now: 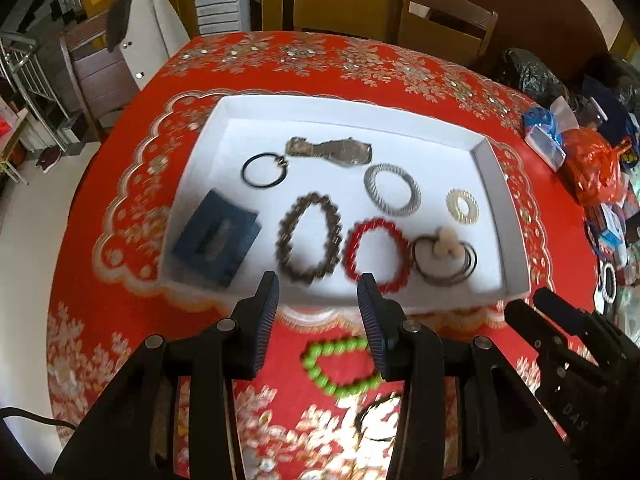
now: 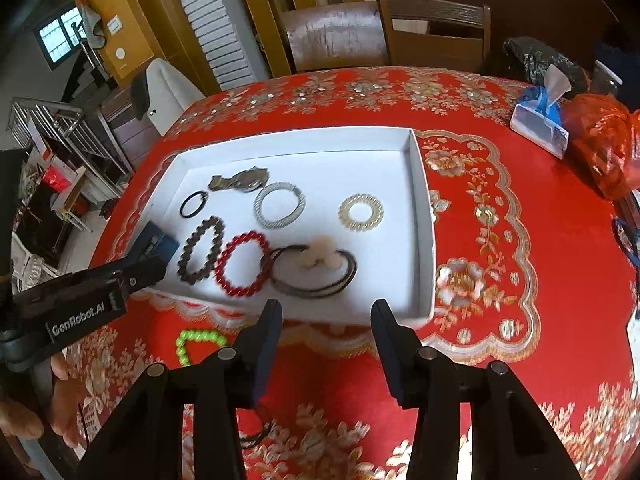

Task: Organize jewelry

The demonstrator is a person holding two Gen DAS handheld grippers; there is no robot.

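Red floral-clothed desk [image 1: 120, 340]: shallow white cardboard tray [image 1: 488, 152] of bracelets; just before it, green beaded bracelet [image 1: 340, 368], probably light, floppy, best pinched across beads. Both hand-held grippers [image 1: 318, 300] [image 2: 326, 320] part-open, empty.

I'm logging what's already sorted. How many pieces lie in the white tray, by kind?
In the white tray:
Beaded bracelets: 2, brown and red
Woven rings: 2, silver and gold
Thin black ring: 1
Dark loops with pale beads: 1
Flat metal piece: 1
Blue box: 1
Total: 8
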